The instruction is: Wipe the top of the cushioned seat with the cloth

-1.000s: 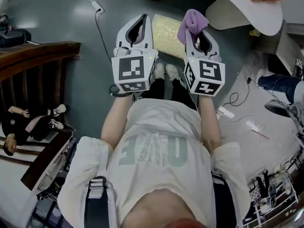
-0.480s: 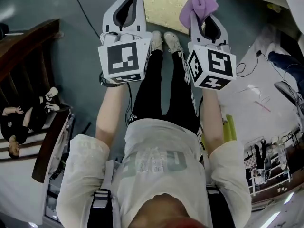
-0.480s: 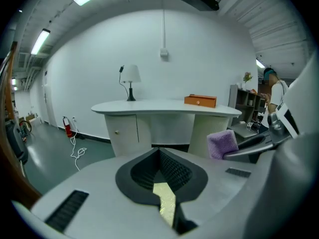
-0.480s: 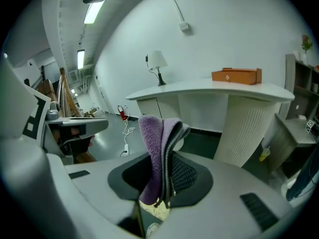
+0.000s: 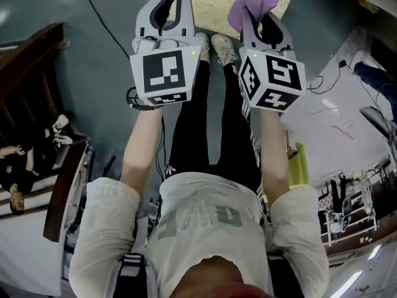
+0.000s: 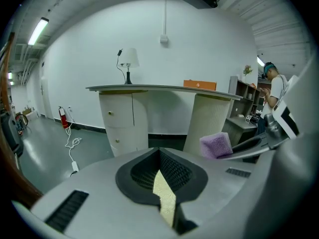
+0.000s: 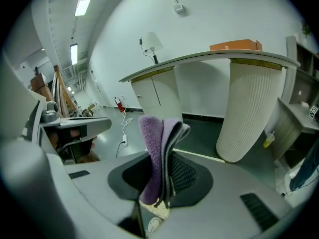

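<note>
Where the two jaws of the right gripper [image 7: 160,195] press shut, they pinch a soft purple folded cloth [image 7: 155,148] that sticks up past them. The left gripper [image 6: 160,177] has its jaws closed on nothing. In the head view, the flat cream patterned cushioned seat [image 5: 214,8] lies on the grey floor [image 5: 93,61] at the top middle, just past the person's white shoes [image 5: 223,45].

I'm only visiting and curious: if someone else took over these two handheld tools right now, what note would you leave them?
Left gripper: jaws together, empty.
Right gripper: clamped on the folded purple cloth.
Cushioned seat: yellow, on the floor just beyond the person's shoes.
Done: cloth is in hand.
Left: lower the cloth onto the seat top and wipe; it appears not to touch it yet.
</note>
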The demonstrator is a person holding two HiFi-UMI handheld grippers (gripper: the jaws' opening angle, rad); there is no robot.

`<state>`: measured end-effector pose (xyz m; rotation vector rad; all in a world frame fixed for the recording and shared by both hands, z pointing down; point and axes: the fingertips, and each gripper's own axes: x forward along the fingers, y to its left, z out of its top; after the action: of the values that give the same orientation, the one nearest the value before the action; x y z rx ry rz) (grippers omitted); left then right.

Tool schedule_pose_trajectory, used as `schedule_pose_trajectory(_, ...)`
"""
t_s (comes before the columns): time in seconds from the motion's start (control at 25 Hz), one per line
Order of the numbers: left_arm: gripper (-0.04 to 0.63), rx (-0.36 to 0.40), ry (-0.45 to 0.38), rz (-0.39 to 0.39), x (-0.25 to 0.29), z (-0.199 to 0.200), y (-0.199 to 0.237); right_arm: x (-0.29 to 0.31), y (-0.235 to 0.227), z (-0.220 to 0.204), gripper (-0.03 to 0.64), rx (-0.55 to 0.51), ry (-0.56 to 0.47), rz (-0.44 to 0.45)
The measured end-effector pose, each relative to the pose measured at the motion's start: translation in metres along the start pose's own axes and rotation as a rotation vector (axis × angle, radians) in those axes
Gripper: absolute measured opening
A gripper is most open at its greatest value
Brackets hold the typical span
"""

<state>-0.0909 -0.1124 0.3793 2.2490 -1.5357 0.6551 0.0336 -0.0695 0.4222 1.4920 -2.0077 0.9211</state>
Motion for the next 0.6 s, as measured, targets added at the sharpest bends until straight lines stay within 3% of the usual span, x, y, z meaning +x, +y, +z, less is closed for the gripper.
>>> schedule_pose_trajectory(0.36,0.006,-0.004,-0.023,0.0,0.012,0.009,-0.002,0.011,-0.003,0.001,0.092,0.005,0.019,0.018)
schedule_pose_trajectory(0.6,0.006,-0.002,-0.022,-0.003,0.013,0.005,0.001,0.064,0.016,0.005,0.092,0.115,0.119,0.187)
